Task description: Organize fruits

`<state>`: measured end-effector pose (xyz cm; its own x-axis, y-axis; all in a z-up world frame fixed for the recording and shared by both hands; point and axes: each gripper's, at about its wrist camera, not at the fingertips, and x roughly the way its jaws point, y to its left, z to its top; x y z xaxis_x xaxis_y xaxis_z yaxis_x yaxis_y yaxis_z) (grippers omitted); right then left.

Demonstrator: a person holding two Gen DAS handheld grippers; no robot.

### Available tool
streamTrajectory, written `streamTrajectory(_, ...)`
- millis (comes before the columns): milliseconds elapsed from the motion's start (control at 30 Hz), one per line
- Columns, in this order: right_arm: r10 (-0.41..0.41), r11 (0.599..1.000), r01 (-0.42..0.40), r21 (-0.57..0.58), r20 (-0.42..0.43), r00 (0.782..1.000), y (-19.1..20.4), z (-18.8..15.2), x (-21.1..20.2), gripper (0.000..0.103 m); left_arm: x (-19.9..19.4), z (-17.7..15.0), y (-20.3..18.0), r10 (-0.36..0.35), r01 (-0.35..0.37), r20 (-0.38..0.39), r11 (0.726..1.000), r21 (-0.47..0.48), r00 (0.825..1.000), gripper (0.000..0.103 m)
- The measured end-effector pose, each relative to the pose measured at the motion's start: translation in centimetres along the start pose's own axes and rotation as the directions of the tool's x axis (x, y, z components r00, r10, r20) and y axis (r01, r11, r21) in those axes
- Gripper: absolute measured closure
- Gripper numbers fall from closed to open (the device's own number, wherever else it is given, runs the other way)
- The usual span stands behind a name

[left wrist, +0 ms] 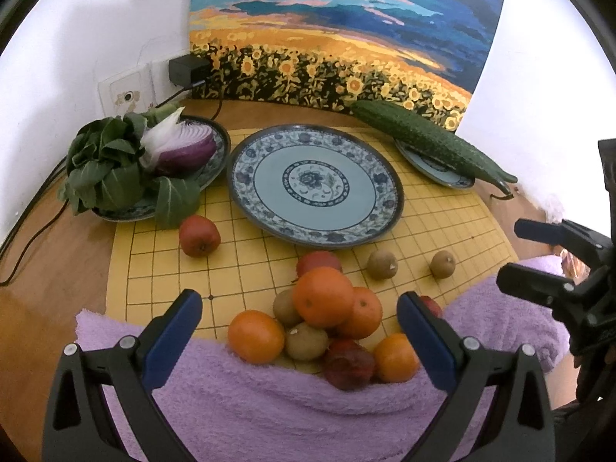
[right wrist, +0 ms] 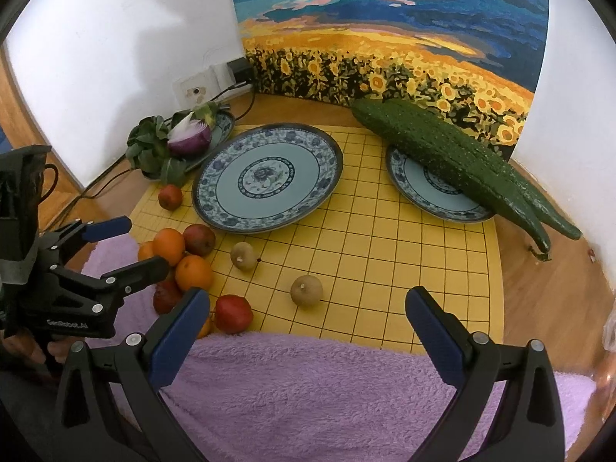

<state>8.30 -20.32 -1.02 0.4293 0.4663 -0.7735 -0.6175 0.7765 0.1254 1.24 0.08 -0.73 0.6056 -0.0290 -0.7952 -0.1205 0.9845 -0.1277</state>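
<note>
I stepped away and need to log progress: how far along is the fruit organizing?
Barely started. Done: nothing; the large blue patterned centre plate holds no fruit. In hand: nothing; the left gripper is open above the heap of oranges, kiwis and red apples, and the right gripper is open and empty. Left: the whole heap, two stray brown kiwis and the lone red apple on the yellow grid mat.

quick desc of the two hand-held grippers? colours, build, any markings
Both match: black plastic frames with triangular cut-outs and silver rivets, two fingers each faced with blue pads. Left hand-held gripper; right hand-held gripper. In the right wrist view the left unit's side shows white lettering, roughly "GenRobot.AI", and a black box with a cable mounted behind it. A bit of a hand shows below it; no sleeve is visible.
</note>
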Motion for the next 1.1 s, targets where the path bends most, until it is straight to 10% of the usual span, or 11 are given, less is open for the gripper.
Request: streamTrajectory(1100, 0.074, 0.995, -0.071, 0.066, -0.042, 0.996, -0.16, 0.49, 0.33, 0.000, 0.61, 0.28, -0.12, -0.008, 0.008, -0.018, 1.000, -0.011, 1.000, 0.000)
